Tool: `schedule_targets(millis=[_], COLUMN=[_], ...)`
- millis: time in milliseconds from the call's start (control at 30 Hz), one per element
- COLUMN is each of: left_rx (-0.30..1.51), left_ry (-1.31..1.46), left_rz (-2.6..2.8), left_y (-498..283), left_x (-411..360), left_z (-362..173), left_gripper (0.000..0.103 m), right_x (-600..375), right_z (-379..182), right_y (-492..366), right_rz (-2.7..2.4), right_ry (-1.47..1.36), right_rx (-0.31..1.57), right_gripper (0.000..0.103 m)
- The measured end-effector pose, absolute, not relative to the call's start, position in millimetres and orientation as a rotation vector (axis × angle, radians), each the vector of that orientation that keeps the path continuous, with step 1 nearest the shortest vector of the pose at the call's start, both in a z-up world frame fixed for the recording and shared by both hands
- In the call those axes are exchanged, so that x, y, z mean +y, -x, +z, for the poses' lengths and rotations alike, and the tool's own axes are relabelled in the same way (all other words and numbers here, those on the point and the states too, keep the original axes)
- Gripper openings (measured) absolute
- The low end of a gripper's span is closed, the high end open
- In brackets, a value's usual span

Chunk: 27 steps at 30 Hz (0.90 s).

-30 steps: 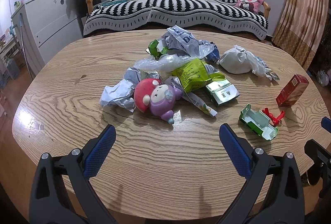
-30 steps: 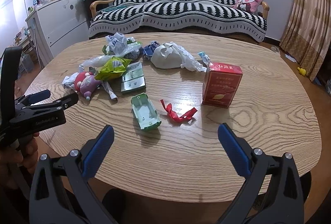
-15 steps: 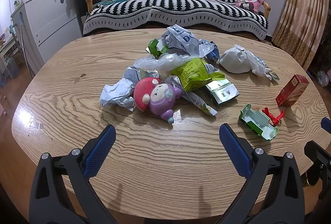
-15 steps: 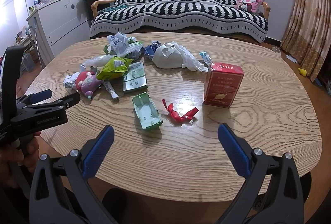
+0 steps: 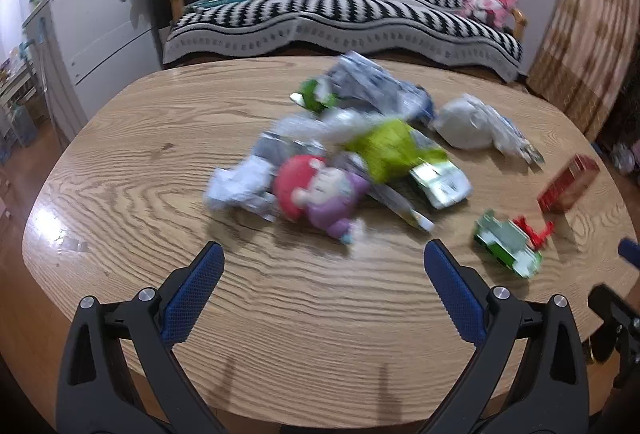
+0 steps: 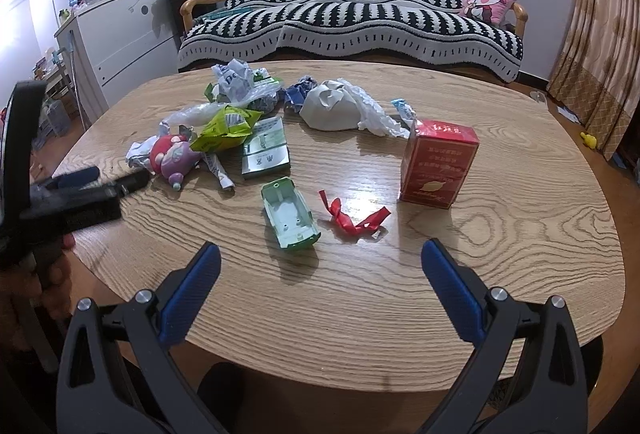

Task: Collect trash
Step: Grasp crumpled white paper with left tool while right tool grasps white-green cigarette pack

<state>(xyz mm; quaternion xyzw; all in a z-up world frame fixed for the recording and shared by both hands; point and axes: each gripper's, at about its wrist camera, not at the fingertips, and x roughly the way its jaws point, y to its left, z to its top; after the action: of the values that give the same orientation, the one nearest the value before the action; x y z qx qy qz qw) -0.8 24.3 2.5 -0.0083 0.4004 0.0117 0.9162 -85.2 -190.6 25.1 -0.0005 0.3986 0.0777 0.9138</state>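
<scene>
Trash lies scattered on the round wooden table (image 6: pixel 500 274): crumpled white paper (image 6: pixel 332 105), a green snack bag (image 6: pixel 228 131), a green-white carton (image 6: pixel 266 153), an open green box (image 6: pixel 290 215), a red ribbon (image 6: pixel 352 220) and an upright red box (image 6: pixel 438 163). A pink and purple toy (image 5: pixel 316 189) lies at the pile's left. My left gripper (image 5: pixel 324 258) is open and empty, short of the toy. My right gripper (image 6: pixel 320 258) is open and empty, just short of the green box and ribbon. The left view is blurred.
A black-and-white striped sofa (image 6: pixel 352 17) stands behind the table with a pink cushion (image 6: pixel 490 3). A white cabinet (image 6: pixel 116 29) stands at the left, a curtain (image 6: pixel 600 45) at the right. The left gripper shows at the left edge of the right wrist view (image 6: pixel 76 189).
Both grippers have moved slightly forward toward the trash, jaws still wide open. The left view has become motion-blurred. Nothing on the table has moved.
</scene>
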Motion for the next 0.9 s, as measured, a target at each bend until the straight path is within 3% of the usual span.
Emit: schedule_targets(millis=[300, 800, 900], left_rx=[0.899, 0.900, 0.912], left_ry=[0.084, 0.059, 0.069], left_rz=[0.134, -0.021, -0.032], left_y=[-27.5, -104.8, -111.7], left_x=[106.3, 117.3, 114.8], left_z=[-18.1, -49.8, -51.2], left_gripper=[0.097, 0.097, 0.093], right_x=[-169.7, -124.1, -111.2], right_z=[19.3, -27.3, -36.9], right_y=[68.2, -62.0, -77.1], right_rz=[0.236, 0.231, 0.243], right_ry=[0.017, 0.083, 0.105], right_rx=[0.846, 0.977, 0.999], right_gripper=[0.097, 0.094, 0.094])
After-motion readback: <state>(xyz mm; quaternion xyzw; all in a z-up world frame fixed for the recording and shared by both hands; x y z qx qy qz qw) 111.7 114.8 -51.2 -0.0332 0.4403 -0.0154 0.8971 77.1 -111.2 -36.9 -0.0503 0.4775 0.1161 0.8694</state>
